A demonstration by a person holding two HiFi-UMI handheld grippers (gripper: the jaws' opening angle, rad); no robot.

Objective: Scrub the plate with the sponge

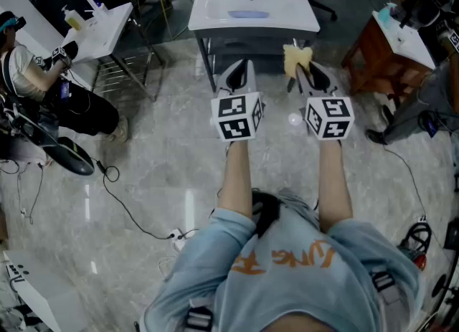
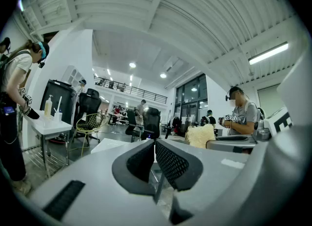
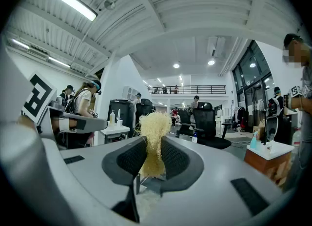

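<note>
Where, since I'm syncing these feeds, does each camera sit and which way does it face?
Head view: on the person's head, looking steeply down at the sink; shows forearms, left tongs, right tongs.
Left gripper view: on the left tongs, facing level ahead; tongs shut, empty.
Right gripper view: on the right tongs, level; shut on the sponge.
Shared: the sponge shows in all three.

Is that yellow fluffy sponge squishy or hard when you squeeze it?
Probably squishy: the sponge looks pinched thin where the right gripper holds it, and it puffs out above. It seems light, since a grip on its lower part keeps it upright. Its stringy fibres likely bend easily.
</note>
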